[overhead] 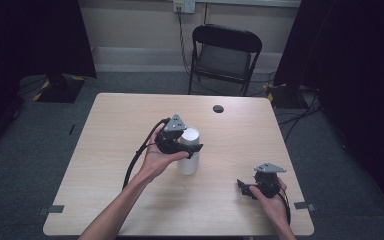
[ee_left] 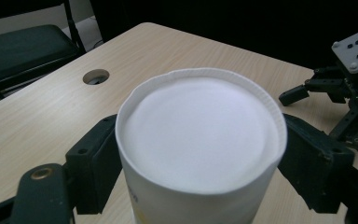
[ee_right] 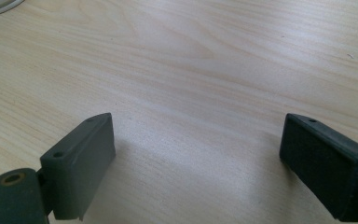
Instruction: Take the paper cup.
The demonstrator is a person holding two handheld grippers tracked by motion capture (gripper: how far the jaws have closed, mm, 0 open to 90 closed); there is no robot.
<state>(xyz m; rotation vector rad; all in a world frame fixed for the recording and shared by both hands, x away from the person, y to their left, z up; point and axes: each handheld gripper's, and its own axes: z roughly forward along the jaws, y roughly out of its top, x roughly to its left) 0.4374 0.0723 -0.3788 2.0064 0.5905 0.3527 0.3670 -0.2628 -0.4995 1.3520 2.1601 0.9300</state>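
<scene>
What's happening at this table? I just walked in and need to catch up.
A person works with a gripper in each hand. The left gripper has its jaws on either side of an upright white cup, pressed against its sides. The right gripper waits with open jaws over bare table.

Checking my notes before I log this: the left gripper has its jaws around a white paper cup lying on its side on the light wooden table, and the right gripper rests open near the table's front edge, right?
Not quite: the white paper cup stands upright, not on its side, as the high view shows. The rest holds: the left gripper has its jaws around it on the light wooden table, and the right gripper rests open near the front edge.
</scene>
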